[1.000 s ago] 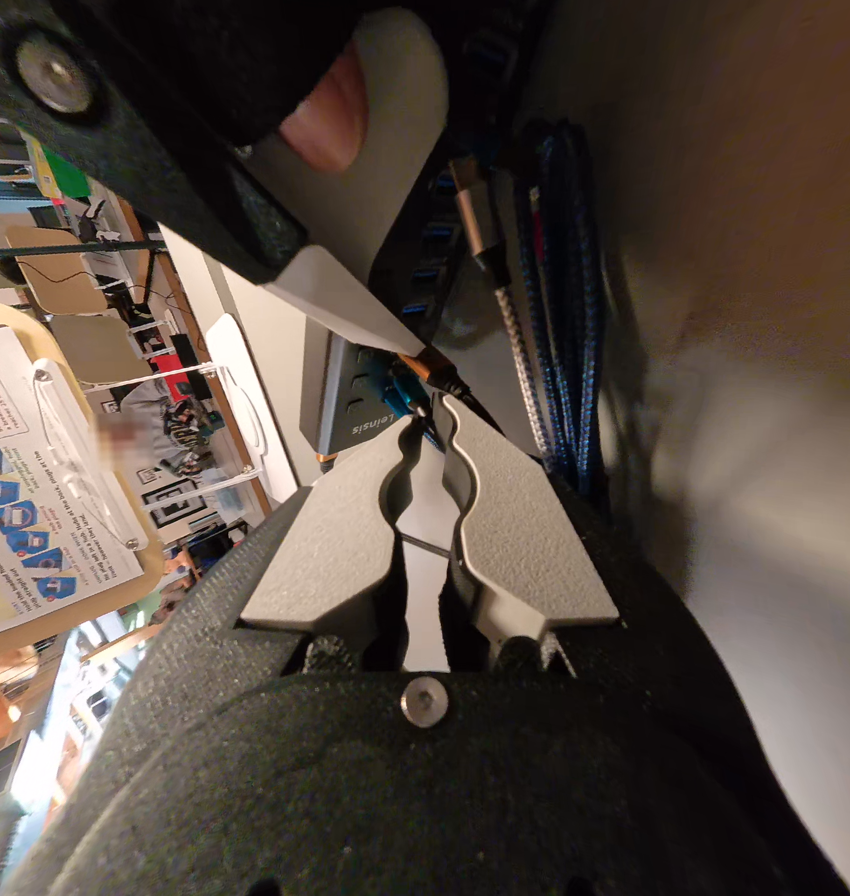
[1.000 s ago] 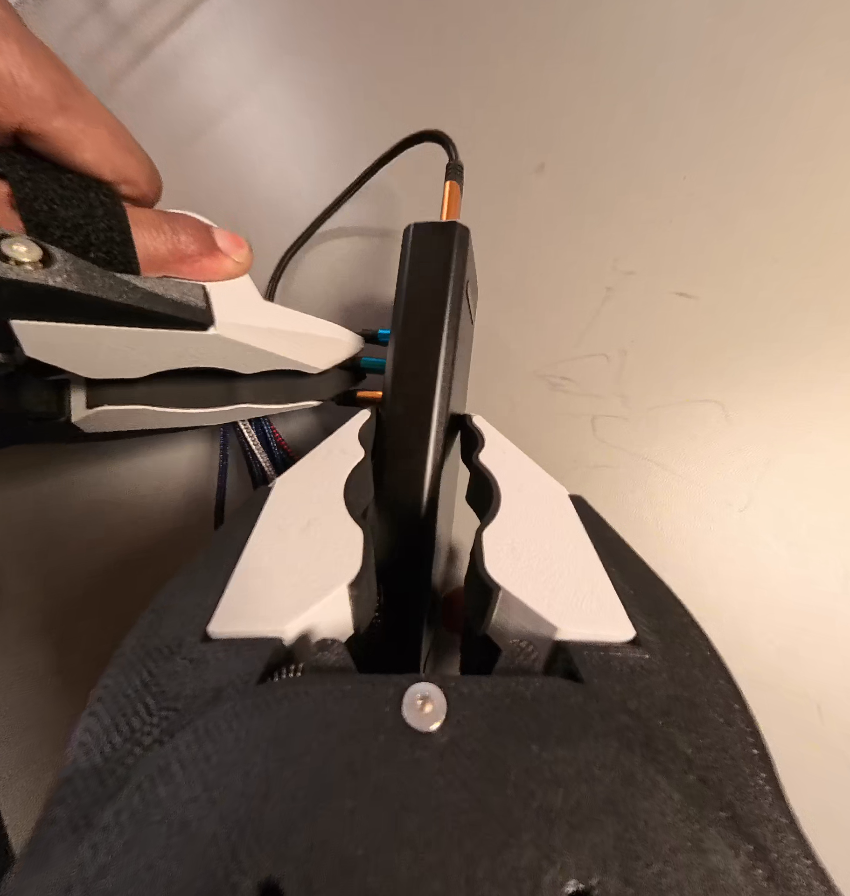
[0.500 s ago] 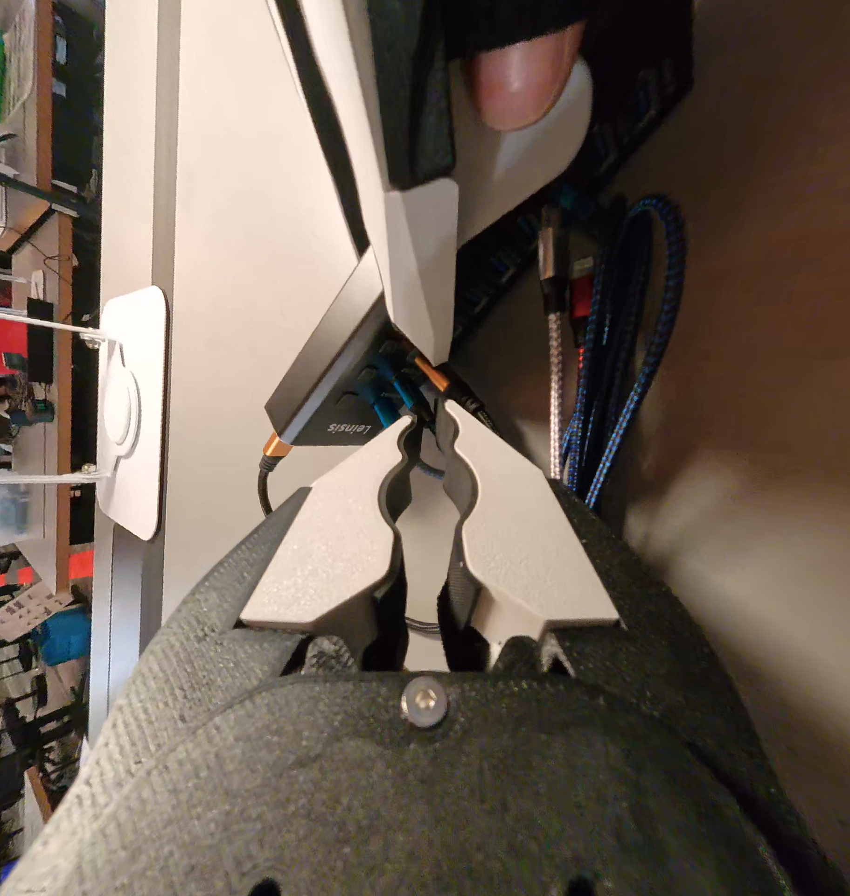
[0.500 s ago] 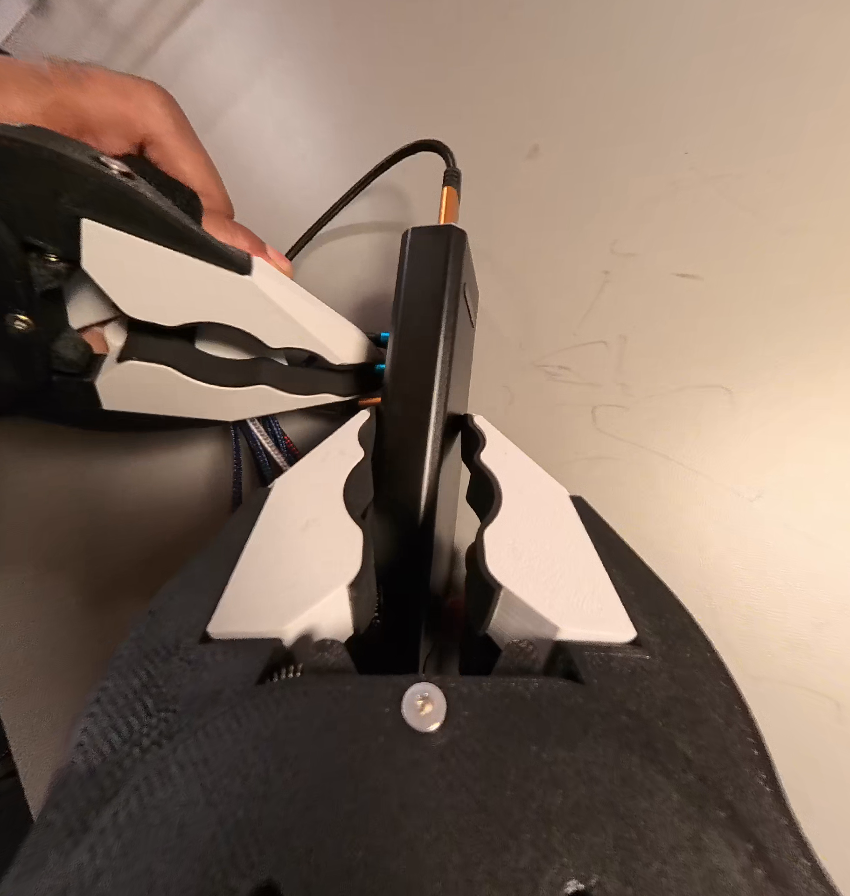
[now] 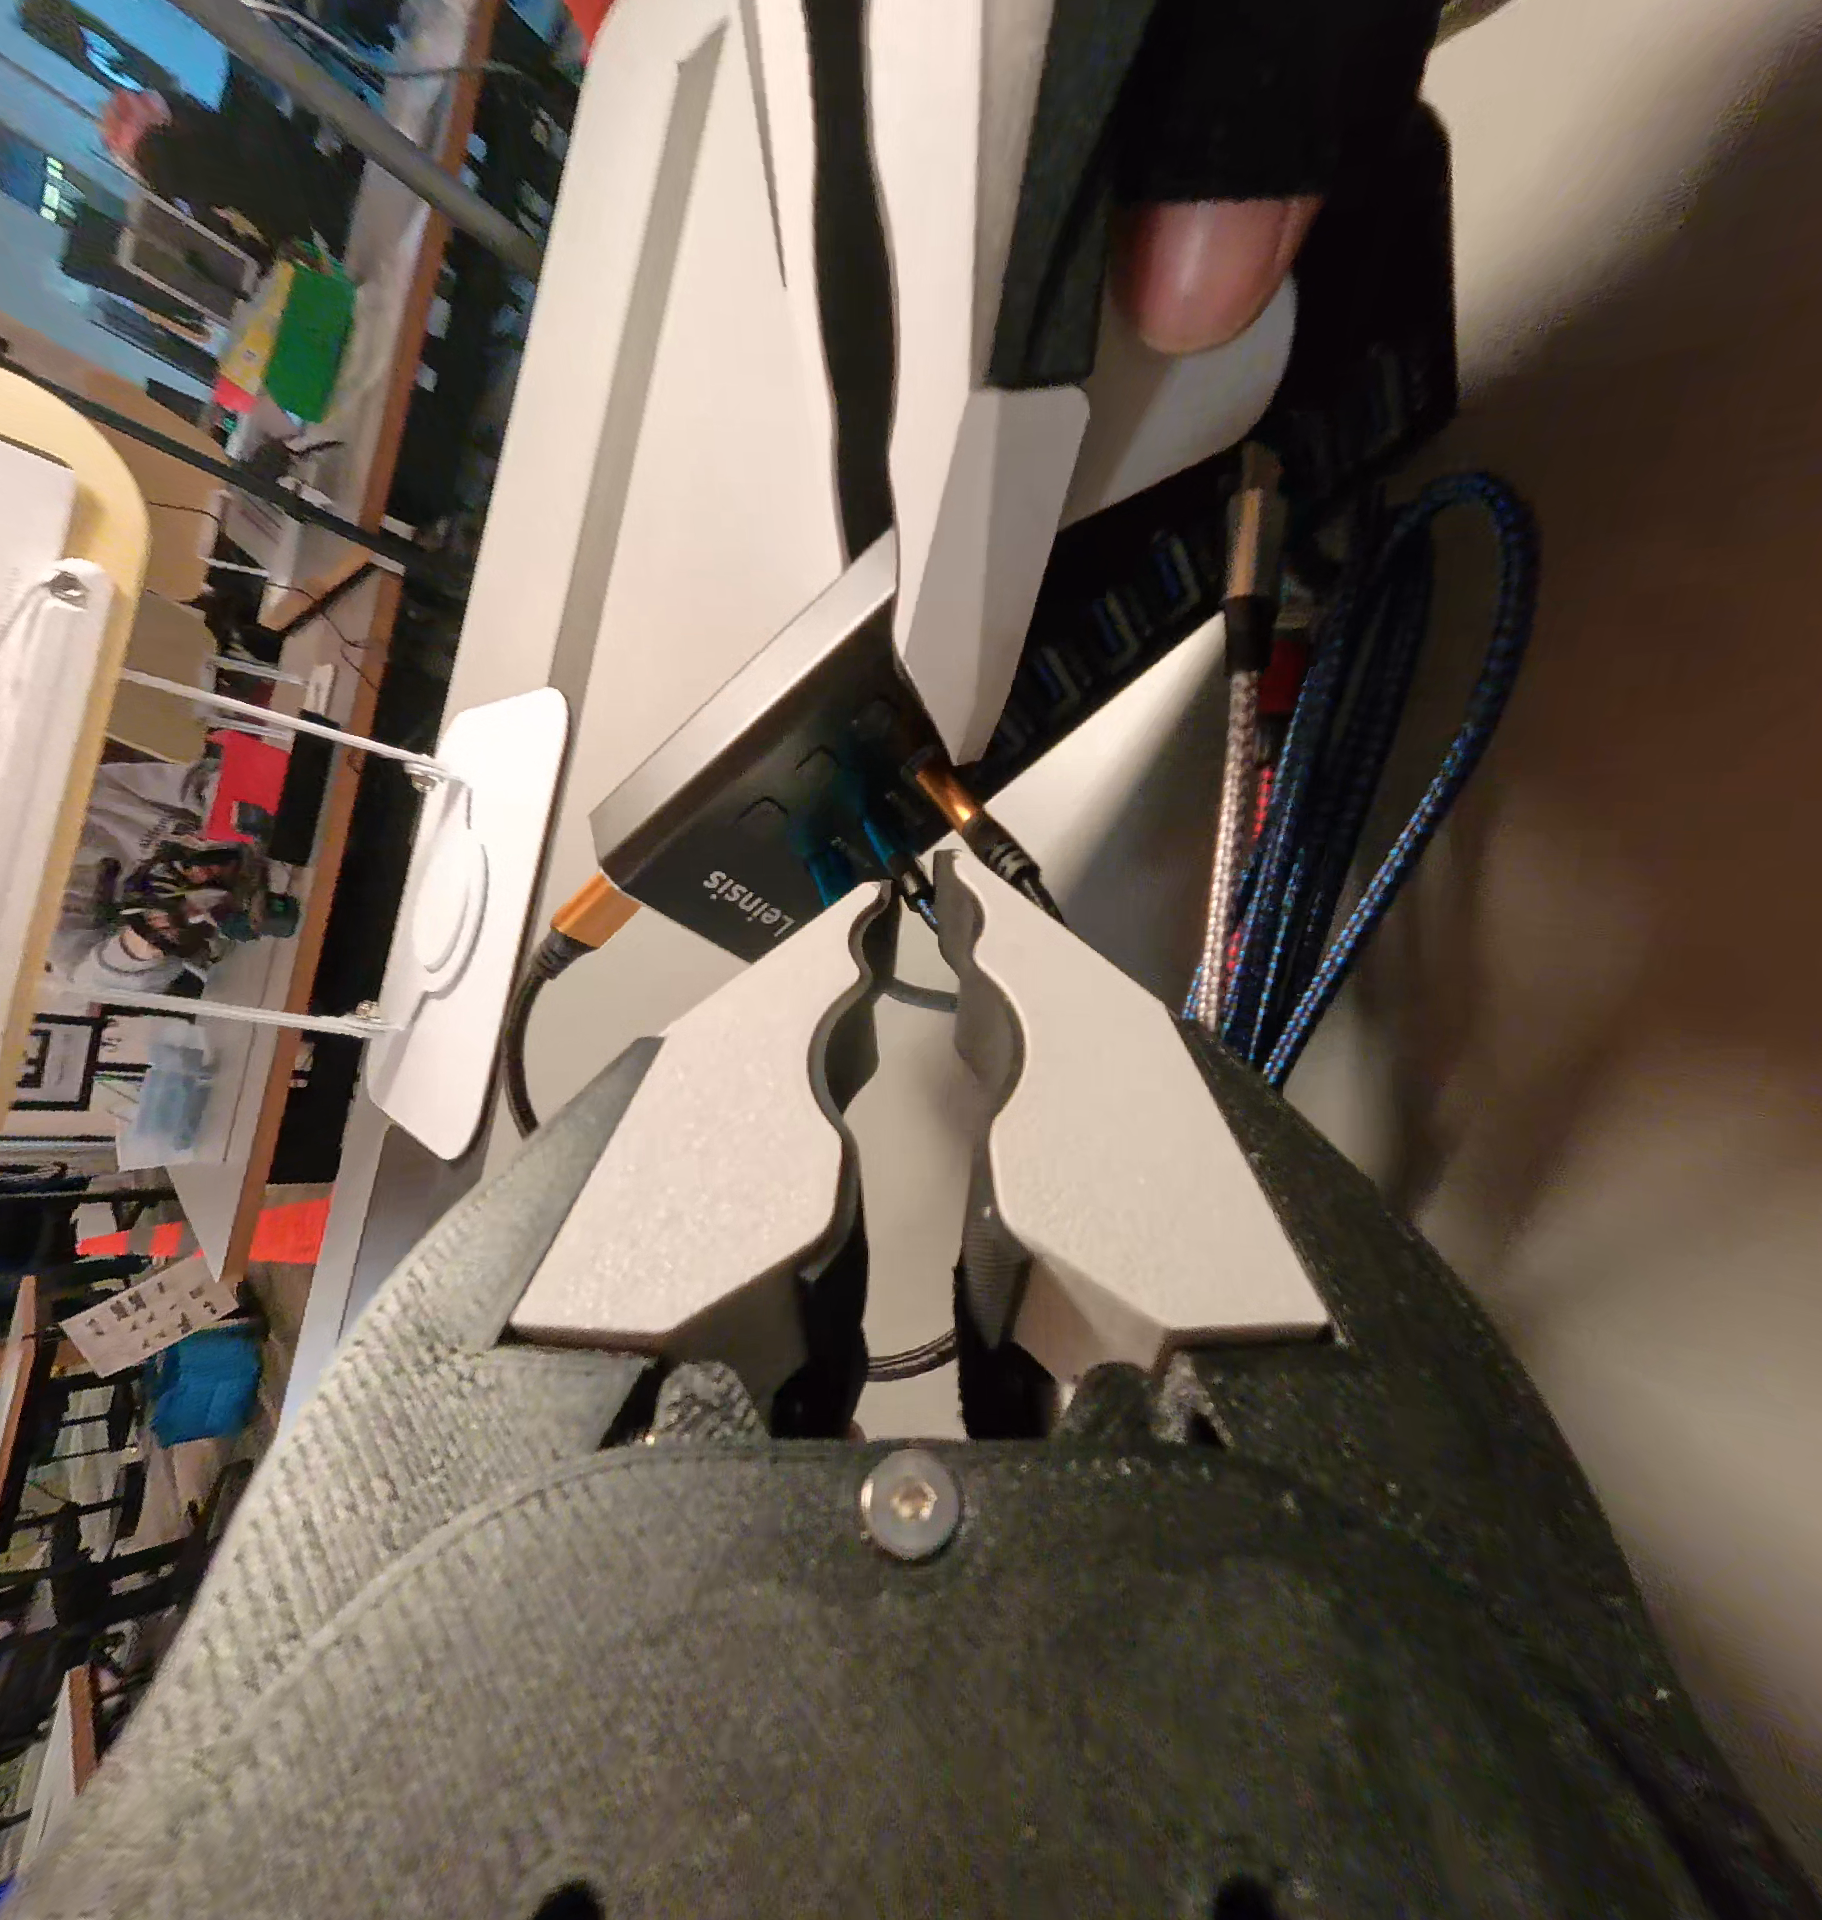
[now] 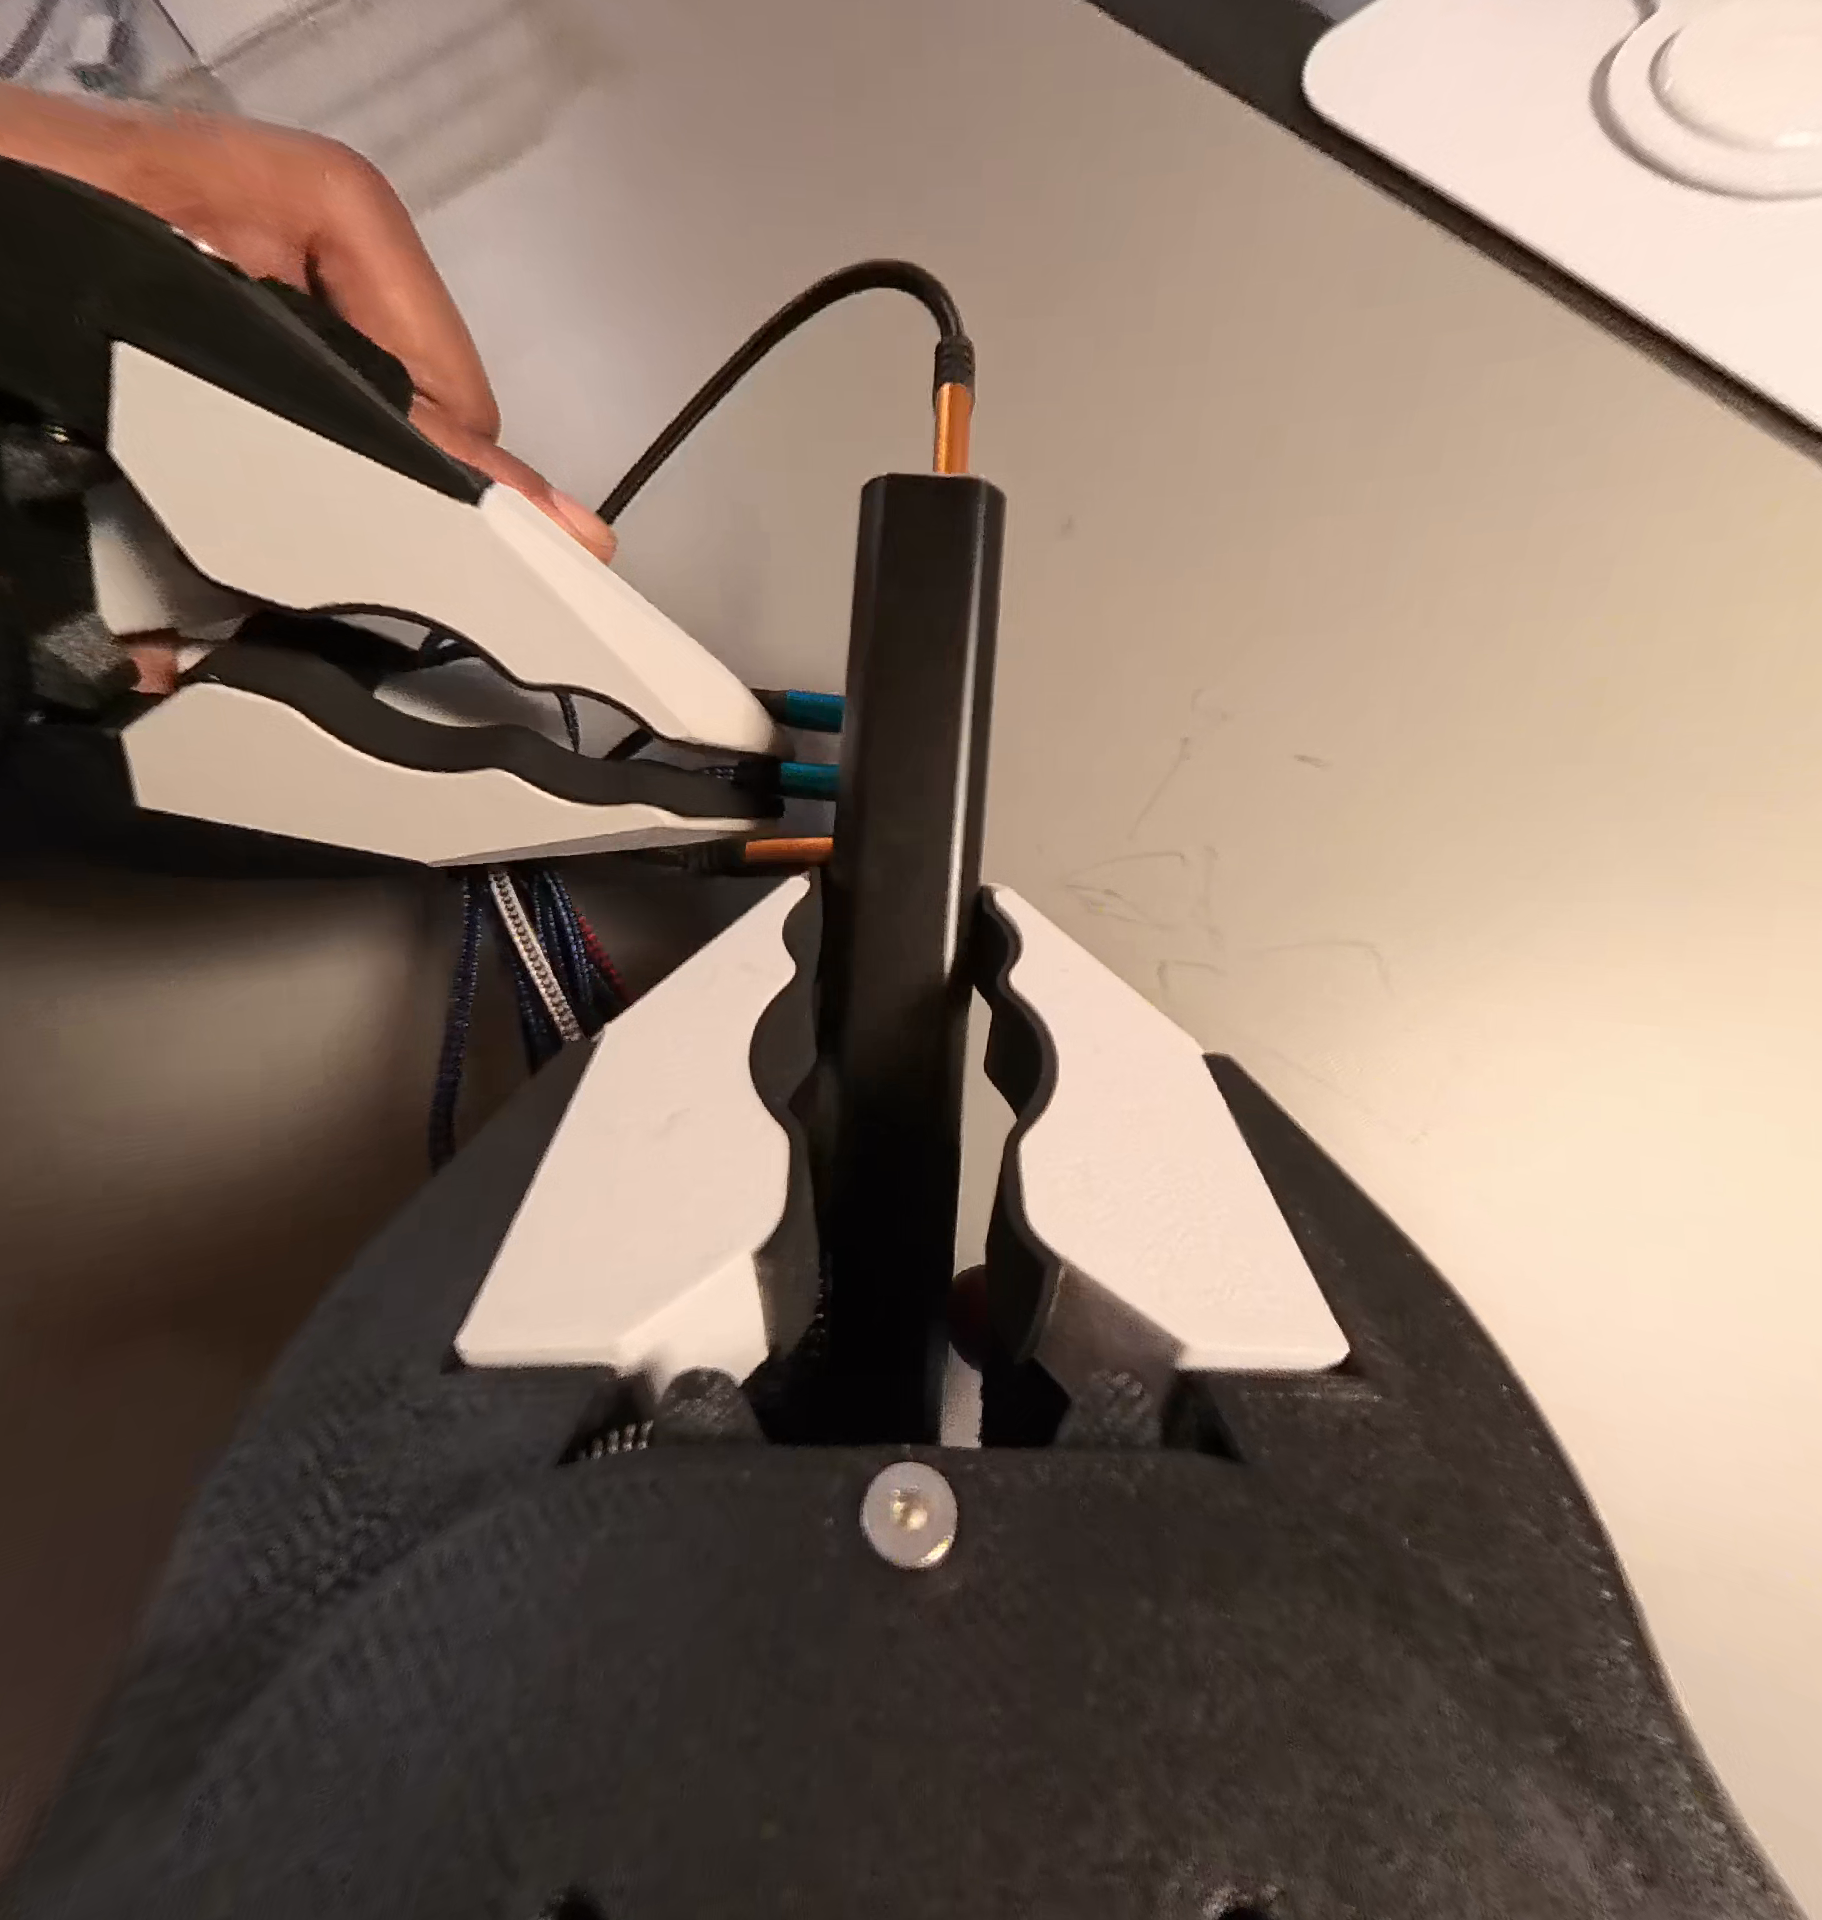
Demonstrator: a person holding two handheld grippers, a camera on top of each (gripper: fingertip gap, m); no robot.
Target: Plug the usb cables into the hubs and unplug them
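Observation:
My right gripper (image 6: pixel 896 888) is shut on a black USB hub (image 6: pixel 922 675) and holds it on edge over the table. Two blue plugs (image 6: pixel 813 774) and an orange plug (image 6: pixel 787 852) sit in the hub's left side. My left gripper (image 6: pixel 761 769) comes in from the left, shut on the black boot of the middle blue-plug cable, right against the hub. In the left wrist view the left gripper (image 5: pixel 912 883) pinches that cable at the hub (image 5: pixel 772 727), with a right gripper finger (image 5: pixel 980 582) above it. The hub's own cable has an orange collar (image 6: pixel 954 426).
A second long black hub (image 5: pixel 1115 623) with blue ports lies behind. A bundle of braided cables (image 5: pixel 1354 779) hangs beside it and shows below the left gripper (image 6: pixel 533 966). A white pad with a round disc (image 6: pixel 1665 156) lies at the far right on the beige table (image 6: pixel 1406 727). The tips of both grippers are at nearly the same place.
The left gripper has rolled and now angles down toward the hub, still on the same plug. The right gripper has tilted with the hub, bringing the white pad into view.

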